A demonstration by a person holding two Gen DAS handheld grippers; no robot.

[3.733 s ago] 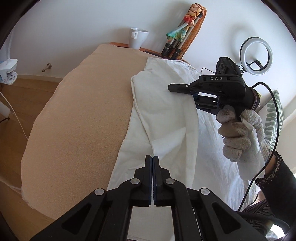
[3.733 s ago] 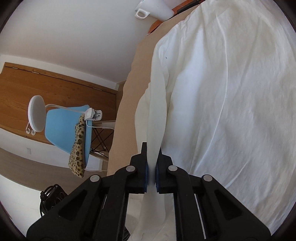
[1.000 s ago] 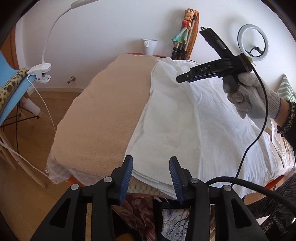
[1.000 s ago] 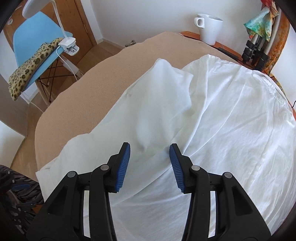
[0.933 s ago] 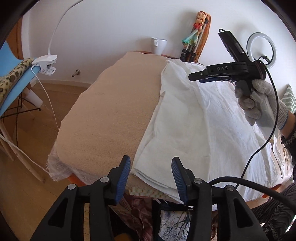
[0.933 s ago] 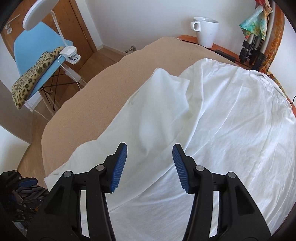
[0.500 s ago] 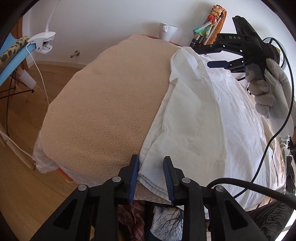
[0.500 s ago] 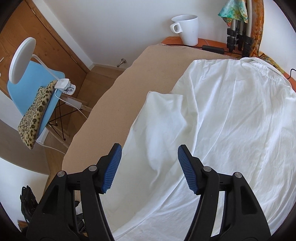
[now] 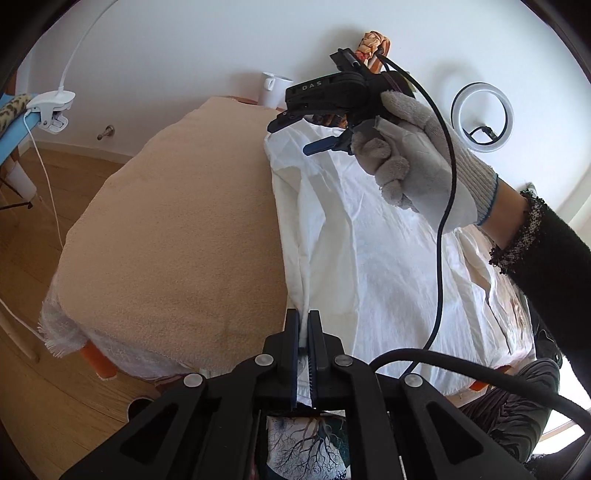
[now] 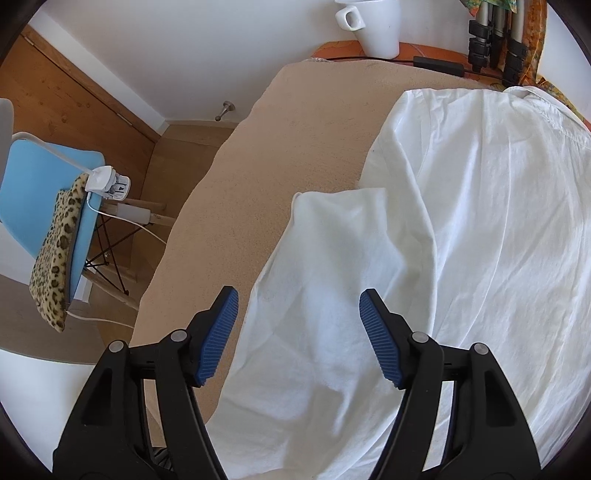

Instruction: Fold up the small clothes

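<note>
We see one white garment (image 9: 369, 258) spread on the beige blanket (image 9: 177, 251), two grippers and one white mug (image 10: 376, 26), its contents hidden. Our left gripper (image 9: 304, 332) pinches the garment's near edge; our right gripper (image 10: 299, 328) hangs spread above its sleeve.

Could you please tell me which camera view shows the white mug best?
The right wrist view: the white mug stands large at the top, handle visible, though its rim is cropped. In the left wrist view the mug is small, far off, partly behind the right gripper.
</note>
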